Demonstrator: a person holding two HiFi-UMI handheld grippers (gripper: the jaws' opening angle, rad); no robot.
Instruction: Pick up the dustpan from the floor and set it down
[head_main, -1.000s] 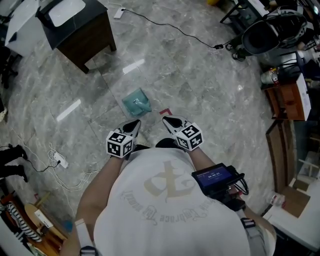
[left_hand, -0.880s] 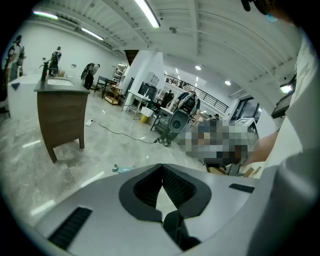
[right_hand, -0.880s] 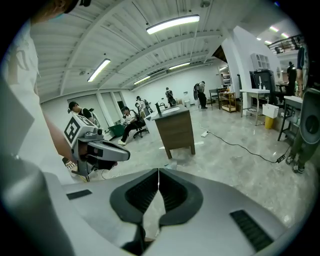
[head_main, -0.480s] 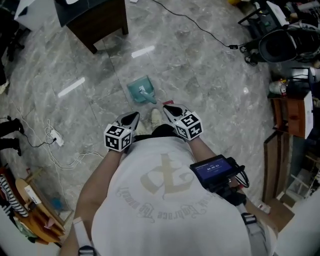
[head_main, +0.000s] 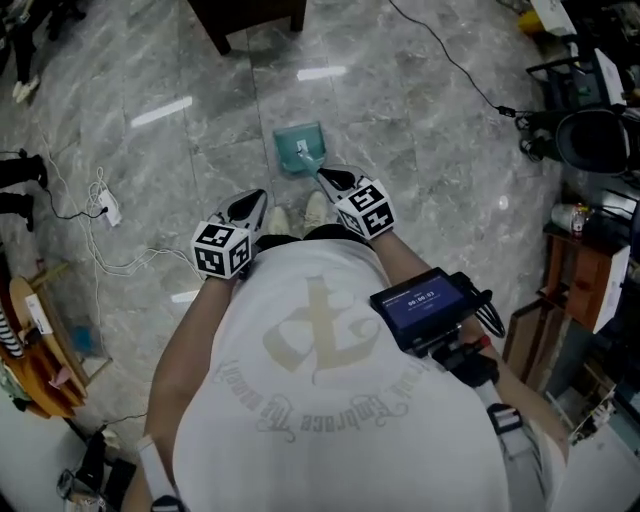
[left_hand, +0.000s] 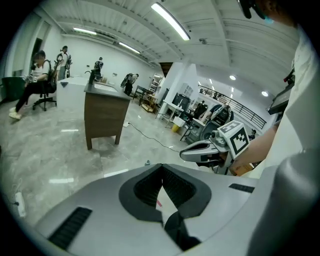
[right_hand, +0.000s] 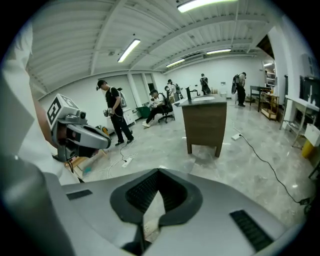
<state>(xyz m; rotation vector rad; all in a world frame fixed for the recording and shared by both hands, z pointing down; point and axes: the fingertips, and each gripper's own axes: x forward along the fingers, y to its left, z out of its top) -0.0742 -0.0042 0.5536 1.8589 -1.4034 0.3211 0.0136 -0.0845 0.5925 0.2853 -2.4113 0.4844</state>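
Note:
A teal dustpan (head_main: 299, 148) lies flat on the grey marble floor (head_main: 420, 150), its short handle pointing back towards me. My right gripper (head_main: 324, 177) is shut and empty; its tip hovers just short of the handle's near end, not touching it. My left gripper (head_main: 254, 199) is lower left of the dustpan, clearly apart from it, jaws closed on nothing. In the left gripper view the closed jaws (left_hand: 161, 166) fill the bottom and the right gripper (left_hand: 200, 150) shows at the right. The right gripper view has its own closed jaws (right_hand: 158, 171) and the left gripper (right_hand: 92, 139) at the left.
A dark wooden cabinet (head_main: 248, 14) stands beyond the dustpan. A black cable (head_main: 452, 62) runs across the floor at upper right. A power strip with white cord (head_main: 106, 211) lies at the left. Chairs and shelving (head_main: 590, 140) crowd the right edge. My shoes (head_main: 316, 208) are below the grippers.
I have stepped towards the dustpan, so it now lies much closer to both grippers. The right gripper has moved forward and down to near the handle; both stay shut.

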